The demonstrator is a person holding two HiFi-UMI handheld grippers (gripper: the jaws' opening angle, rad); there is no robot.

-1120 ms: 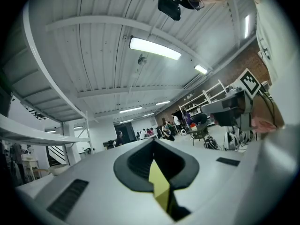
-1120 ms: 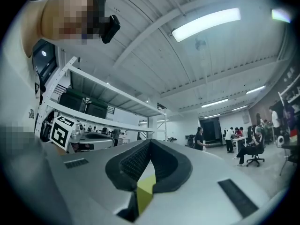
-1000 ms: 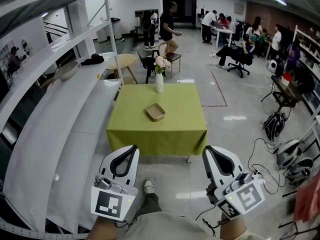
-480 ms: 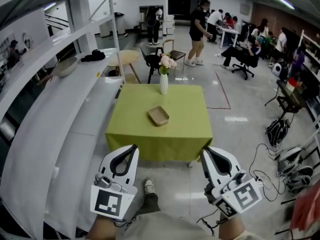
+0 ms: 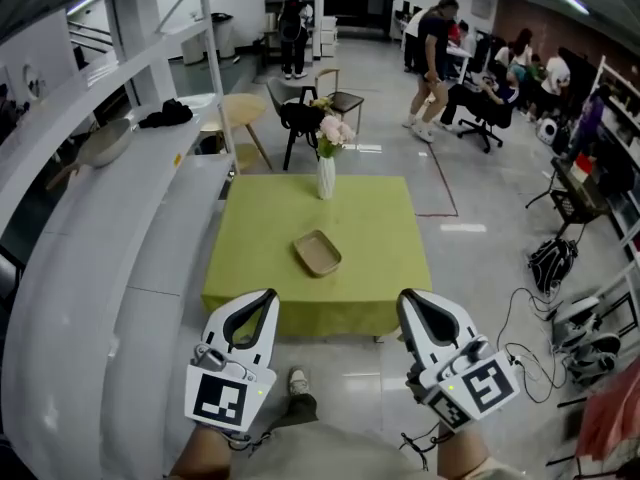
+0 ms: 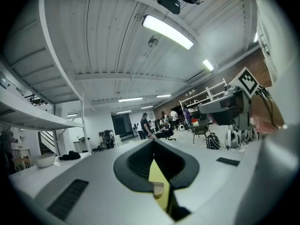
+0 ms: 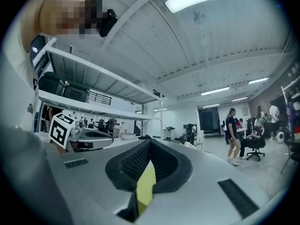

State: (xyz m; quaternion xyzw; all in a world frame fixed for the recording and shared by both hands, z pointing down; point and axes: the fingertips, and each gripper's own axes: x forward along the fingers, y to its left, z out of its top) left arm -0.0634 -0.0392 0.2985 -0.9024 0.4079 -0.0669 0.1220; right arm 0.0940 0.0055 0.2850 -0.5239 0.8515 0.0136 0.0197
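Green cloth drapes the single table [image 5: 370, 228] at the middle of the head view and hides its legs; its near edge hangs just above the two grippers. The left gripper [image 5: 268, 295] and right gripper [image 5: 405, 296] sit low in that frame, each with its jaws closed tip to tip and nothing between them. The hands holding them are cut off by the bottom edge. In the left gripper view the left gripper [image 6: 153, 142] leaves only a thin slit, showing a sliver of cloth and a tan scrap too small to name. The right gripper [image 7: 150, 142] shows a cloth sliver alone. On the table lie one tan tray [image 5: 317, 253] near the centre and one white vase [image 5: 326, 178] at the far edge, well apart. Its flowers [image 5: 333, 133] blur together, uncountable. One shoe [image 5: 298, 380] peeks between the grippers.
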